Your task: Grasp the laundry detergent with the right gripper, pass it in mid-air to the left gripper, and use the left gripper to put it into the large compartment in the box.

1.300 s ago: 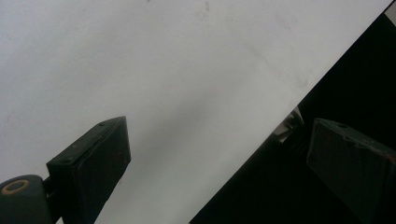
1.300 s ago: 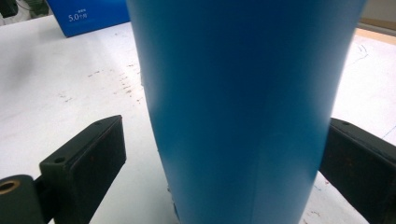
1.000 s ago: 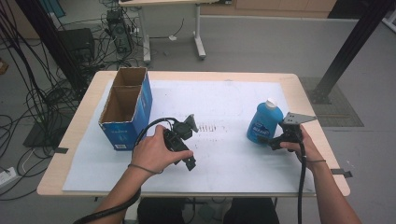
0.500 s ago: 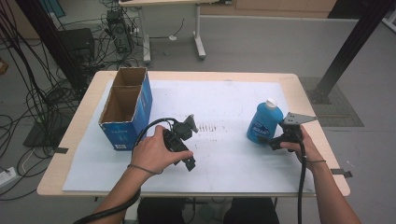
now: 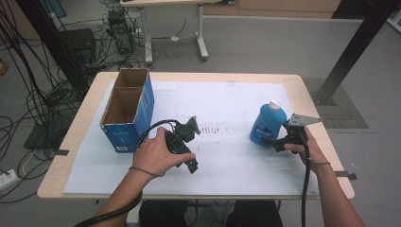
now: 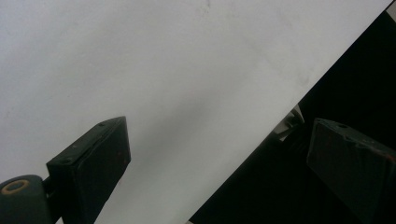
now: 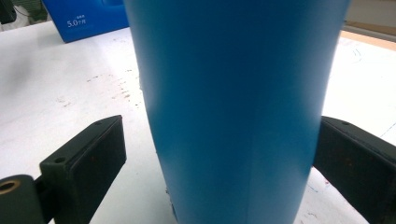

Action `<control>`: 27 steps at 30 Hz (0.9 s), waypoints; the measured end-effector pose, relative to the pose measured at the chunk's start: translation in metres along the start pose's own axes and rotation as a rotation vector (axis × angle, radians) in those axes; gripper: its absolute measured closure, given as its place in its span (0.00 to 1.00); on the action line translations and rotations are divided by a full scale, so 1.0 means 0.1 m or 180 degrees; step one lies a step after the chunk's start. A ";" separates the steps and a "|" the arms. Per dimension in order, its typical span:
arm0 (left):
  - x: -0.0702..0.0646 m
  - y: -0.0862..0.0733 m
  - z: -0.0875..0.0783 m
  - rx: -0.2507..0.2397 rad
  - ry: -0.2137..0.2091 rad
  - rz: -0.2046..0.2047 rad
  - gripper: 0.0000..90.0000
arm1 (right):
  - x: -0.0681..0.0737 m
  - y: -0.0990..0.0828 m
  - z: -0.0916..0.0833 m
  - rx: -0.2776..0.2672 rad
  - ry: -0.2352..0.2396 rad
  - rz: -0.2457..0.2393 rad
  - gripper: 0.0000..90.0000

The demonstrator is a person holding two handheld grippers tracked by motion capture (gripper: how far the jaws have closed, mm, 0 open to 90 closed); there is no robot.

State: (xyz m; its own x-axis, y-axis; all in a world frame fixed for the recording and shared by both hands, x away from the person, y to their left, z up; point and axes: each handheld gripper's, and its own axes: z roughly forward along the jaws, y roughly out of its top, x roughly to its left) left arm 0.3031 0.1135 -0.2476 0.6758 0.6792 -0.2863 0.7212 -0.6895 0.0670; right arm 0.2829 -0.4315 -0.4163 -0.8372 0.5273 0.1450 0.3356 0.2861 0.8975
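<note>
Jaws: your right gripper (image 7: 219, 154) is straddling the blue bottle (image 5: 267, 124), jaws spread, left one standing clear of it; your left gripper (image 5: 188, 144) is gaping, empty.
Bottle: standing upright, right of frame centre on the bench (image 5: 85, 111).
Box: the cardboard box (image 5: 128, 109) is sitting at upper left.

wooden table (image 5: 312, 101), white sheet (image 5: 227, 101), box (image 5: 126, 113), bottle (image 5: 267, 124)

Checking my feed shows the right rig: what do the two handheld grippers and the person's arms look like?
Both grippers are black. The left gripper trails a black cable looping past the wrist, which wears a thin band. The right gripper carries a grey three-cornered plate and a black cable along the forearm. Jaws are flat black pads. No sleeves in view.
</note>
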 end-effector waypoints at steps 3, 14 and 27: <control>0.00 0.00 0.00 0.0003 -0.0002 0.0001 0.07 | 0.00 -0.01 0.00 -0.0004 0.0003 -0.0002 0.04; -0.01 0.01 -0.01 0.0001 0.0005 0.0011 0.07 | 0.00 0.00 0.00 -0.0008 -0.0001 -0.0007 0.04; -0.02 0.02 -0.01 0.0011 0.0004 0.0014 0.07 | 0.01 0.00 0.00 -0.0018 0.0000 -0.0014 0.04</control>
State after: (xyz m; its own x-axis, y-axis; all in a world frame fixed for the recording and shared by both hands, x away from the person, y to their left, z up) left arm 0.3030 0.1113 -0.2460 0.6792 0.6765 -0.2847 0.7178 -0.6933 0.0650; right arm 0.2825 -0.4313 -0.4161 -0.8387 0.5260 0.1410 0.3293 0.2838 0.9006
